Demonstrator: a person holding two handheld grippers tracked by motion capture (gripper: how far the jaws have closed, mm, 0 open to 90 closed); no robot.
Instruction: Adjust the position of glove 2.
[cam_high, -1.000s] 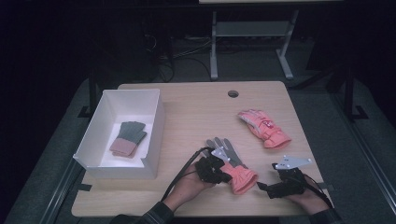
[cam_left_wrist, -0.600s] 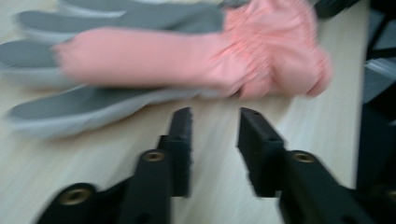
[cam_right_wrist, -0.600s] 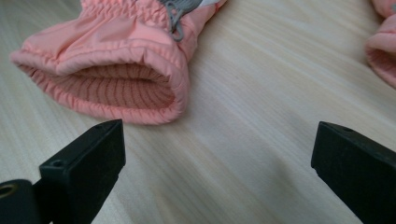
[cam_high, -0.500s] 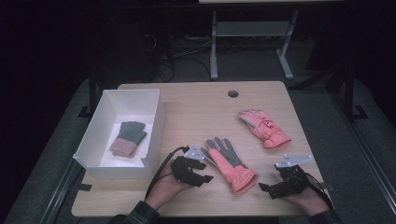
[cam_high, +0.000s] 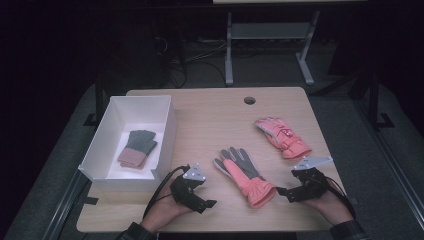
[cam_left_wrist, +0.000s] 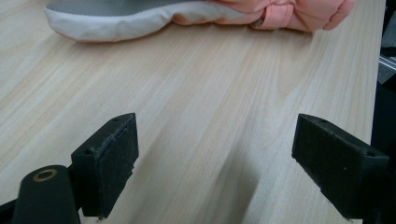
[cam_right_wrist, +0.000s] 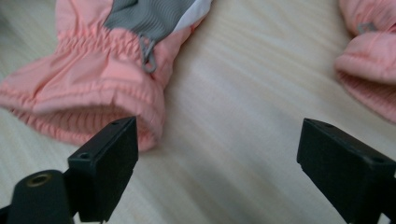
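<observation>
So the bench (cam_high: 210, 112) is a light wood-grain top with rounded corners and a small round cable hole (cam_high: 249, 100) near the far edge. It sits on a grey floor, and the room behind is pretty much black, apart from a pale metal stand (cam_high: 265, 40) and some loose cables (cam_high: 190, 55) on the floor back there.

On the left side of the bench there's a white open box (cam_high: 165, 130) with a dark green glove with a pinkish cuff (cam_high: 137, 147) lying inside.

The pink and grey glove (cam_high: 245, 175) lies flat, palm up, near the front middle, cuff toward the person. A second pink glove (cam_high: 282, 136) lies further back and to the right, well apart from it.

The left hand-held gripper (cam_high: 207, 204) sits low over bare wood just left of the palm-up glove; its jaws have just been opening and now stand wide with nothing between them. The right hand-held gripper (cam_high: 284, 192) is just beside that glove's cuff, jaws wide but closing a bit, and the cuff edge lies right by one jaw without being pinched.
</observation>
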